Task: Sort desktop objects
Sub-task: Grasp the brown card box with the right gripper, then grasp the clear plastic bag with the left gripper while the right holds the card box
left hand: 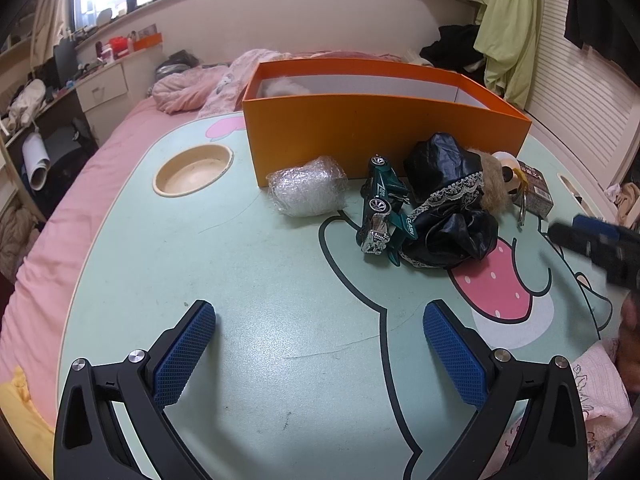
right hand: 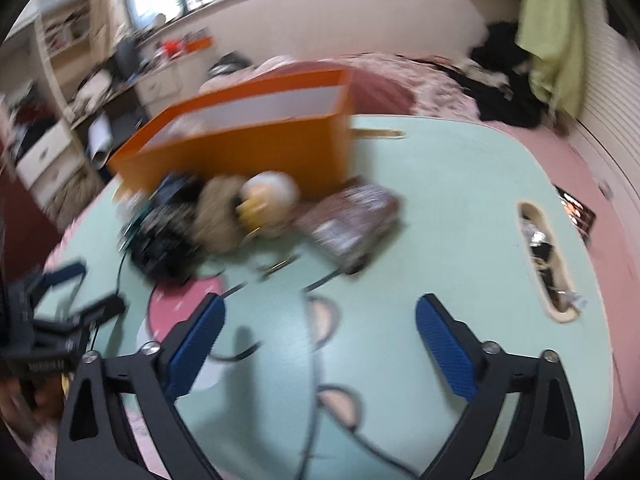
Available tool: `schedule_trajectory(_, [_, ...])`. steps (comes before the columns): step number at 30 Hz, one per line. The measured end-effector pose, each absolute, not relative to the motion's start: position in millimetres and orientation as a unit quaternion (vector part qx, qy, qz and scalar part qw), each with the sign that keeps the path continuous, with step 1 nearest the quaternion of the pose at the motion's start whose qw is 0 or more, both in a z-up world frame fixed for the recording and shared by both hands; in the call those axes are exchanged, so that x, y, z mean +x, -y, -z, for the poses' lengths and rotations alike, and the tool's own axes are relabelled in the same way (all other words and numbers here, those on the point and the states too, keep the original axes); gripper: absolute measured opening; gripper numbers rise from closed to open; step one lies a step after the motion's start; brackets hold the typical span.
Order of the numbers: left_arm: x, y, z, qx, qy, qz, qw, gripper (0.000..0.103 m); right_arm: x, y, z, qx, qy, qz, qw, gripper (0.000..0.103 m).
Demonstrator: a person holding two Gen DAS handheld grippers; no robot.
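- A pale green desk printed with a cartoon face is sitting on a pink bed; at its far left a round cup recess is lying empty
- Just right of the recess, a clear crinkled plastic bundle is resting on the desk, touching the front wall of an orange box, which is standing open at the back; something pale and fluffy is already lying inside
- Further right, a green toy car is lying tipped on its side against a black doll dress trimmed with lace; a furry brown plush with a pale face and a small dark carton are crowding beside it
- The left gripper is hovering over bare desk, near side, jaws spread wide and holding nothing
- The right gripper is showing at the right edge as a dark blur; in its own blurred view its jaws are standing apart with nothing between them, aiming towards the carton and plush
- Judging the step: picking one item to drop into the box; doing it well is likely meaning taking the outermost piece first, the carton or the plush; squaring the jaws across its narrow side; avoiding the key ring and lace, which could be snagging neighbours
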State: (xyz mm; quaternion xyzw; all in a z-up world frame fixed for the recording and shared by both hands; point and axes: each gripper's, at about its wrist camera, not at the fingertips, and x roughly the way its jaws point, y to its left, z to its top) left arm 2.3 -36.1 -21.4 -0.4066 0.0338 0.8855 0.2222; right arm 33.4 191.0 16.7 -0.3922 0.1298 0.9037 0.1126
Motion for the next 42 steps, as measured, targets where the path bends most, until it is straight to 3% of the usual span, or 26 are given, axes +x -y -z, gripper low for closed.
schedule_trajectory(4, [3,36,21,-0.407,-0.033,-0.886,0.222,0.103,26,-204,-26,-0.383,-0.144,-0.903,0.128,0.083])
schedule_trajectory(11, [3,36,21,-0.406,-0.033,-0.886,0.221,0.103,-9,-227,-31,-0.393,-0.182,-0.883,0.180,0.083])
schedule_trajectory(18, [3,36,21,-0.406,-0.033,-0.886,0.221,0.103,-31,-215,-16,-0.428,-0.124,-0.871,0.206,0.081])
schedule_trajectory(23, [3,36,21,-0.406,-0.033,-0.886,0.220,0.103,-14,-210,-18,-0.424,-0.092,-0.878,0.201,0.042])
schedule_trajectory(42, [3,36,22,-0.406,-0.031,-0.887,0.219,0.103,65,-149,-6,-0.373,-0.023,-0.925,0.069,0.043])
